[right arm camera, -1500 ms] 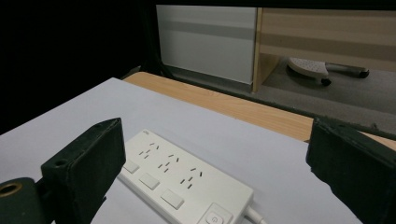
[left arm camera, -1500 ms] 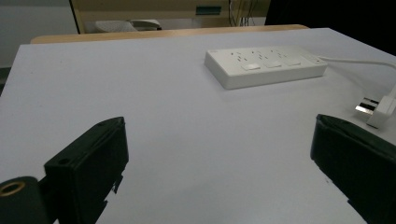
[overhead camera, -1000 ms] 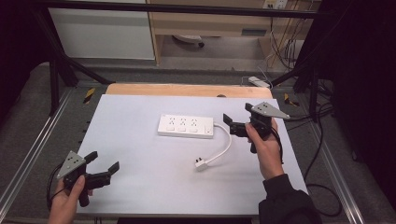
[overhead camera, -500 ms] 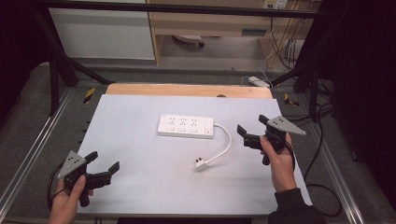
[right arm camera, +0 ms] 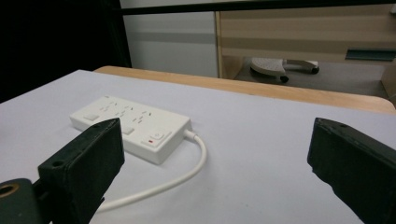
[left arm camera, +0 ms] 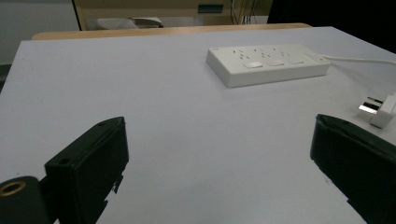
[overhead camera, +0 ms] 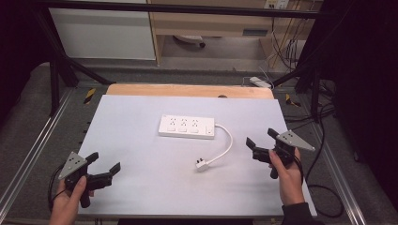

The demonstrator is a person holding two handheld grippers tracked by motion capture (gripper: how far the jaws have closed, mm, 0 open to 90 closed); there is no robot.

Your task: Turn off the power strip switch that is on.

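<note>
Power strip point(overhead camera: 187, 126) mid worktop point(overhead camera: 131, 140), both tongs spread, holding nothing.
Plug point(overhead camera: 202, 164) btwn strip & right tongs point(overhead camera: 261, 139); left tongs point(overhead camera: 103, 162) well apart, path clear; right gripper view shows red switch.

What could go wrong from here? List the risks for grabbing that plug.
1. The plug lies flat on the table, so the open right gripper may slip off it or skid it away.
2. The cable curves back to the power strip; pulling the plug could drag the strip.
3. The open left gripper is far from the strip, so nothing steadies it.
</note>
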